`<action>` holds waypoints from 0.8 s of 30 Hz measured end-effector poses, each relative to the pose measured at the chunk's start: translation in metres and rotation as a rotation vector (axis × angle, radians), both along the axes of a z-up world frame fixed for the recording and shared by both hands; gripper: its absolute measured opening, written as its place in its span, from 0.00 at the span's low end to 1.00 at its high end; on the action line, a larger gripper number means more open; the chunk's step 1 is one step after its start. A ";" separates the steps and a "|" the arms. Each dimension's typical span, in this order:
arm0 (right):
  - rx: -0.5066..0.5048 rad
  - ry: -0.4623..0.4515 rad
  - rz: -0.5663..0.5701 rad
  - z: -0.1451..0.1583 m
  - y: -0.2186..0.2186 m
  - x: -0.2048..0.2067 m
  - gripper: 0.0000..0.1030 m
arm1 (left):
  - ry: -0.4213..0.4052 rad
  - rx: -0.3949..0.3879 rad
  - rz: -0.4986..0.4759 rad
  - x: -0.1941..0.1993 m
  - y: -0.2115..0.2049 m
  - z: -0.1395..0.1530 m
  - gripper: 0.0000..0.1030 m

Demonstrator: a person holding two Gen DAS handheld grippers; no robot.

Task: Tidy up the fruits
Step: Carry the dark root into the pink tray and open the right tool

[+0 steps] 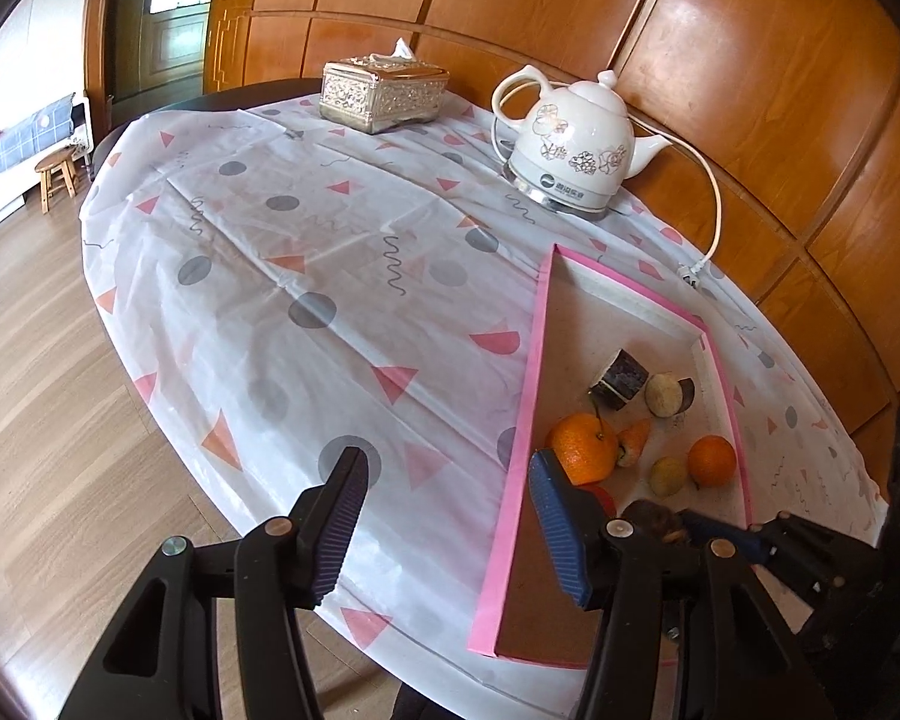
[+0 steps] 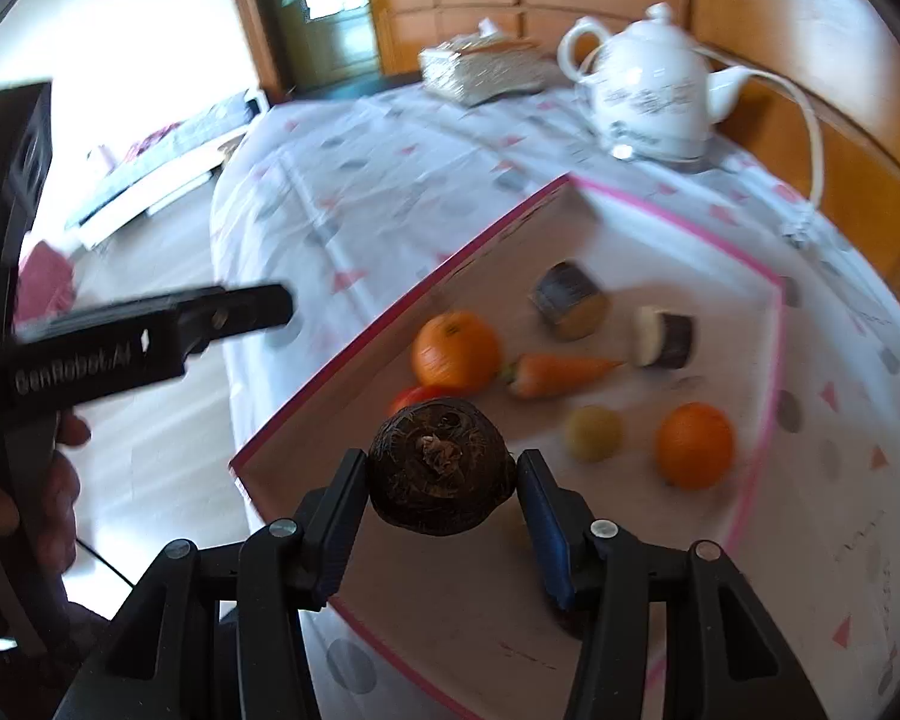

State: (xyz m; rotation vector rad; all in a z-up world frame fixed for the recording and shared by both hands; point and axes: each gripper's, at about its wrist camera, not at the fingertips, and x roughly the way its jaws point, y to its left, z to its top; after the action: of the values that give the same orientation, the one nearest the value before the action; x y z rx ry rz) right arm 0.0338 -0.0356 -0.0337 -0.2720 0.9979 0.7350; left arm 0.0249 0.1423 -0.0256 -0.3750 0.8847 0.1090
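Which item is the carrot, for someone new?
Find the pink-edged tray on the patterned tablecloth. Between the larger orange and the dark cut piece lies the carrot. It alone is long, tapered and orange.

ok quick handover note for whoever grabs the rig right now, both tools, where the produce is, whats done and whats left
Right tool: shut on a brown hairy root, held above the near end of the pink-edged tray.
Left tool: open, empty, over the tray's left rim.
In the tray: two oranges, a carrot, two cut dark-skinned pieces, a small yellowish fruit, something red, mostly hidden.
Done: those items are in the tray.
Left: probably set the root down inside.
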 end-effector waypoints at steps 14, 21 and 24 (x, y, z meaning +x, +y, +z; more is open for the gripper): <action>-0.071 -0.040 0.012 -0.011 0.005 -0.009 0.53 | -0.011 0.017 -0.005 -0.002 -0.005 0.004 0.64; -0.030 -0.041 -0.022 -0.005 -0.003 -0.012 0.58 | -0.031 0.039 -0.005 -0.005 -0.010 0.010 0.71; -0.005 -0.044 -0.051 0.000 -0.009 -0.014 0.58 | -0.052 0.063 -0.011 -0.008 -0.015 0.016 0.74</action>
State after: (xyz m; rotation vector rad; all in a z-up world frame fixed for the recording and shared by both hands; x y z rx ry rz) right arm 0.0198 -0.0445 -0.0335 -0.2649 0.9618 0.6774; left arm 0.0171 0.1275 -0.0093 -0.3131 0.8295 0.1161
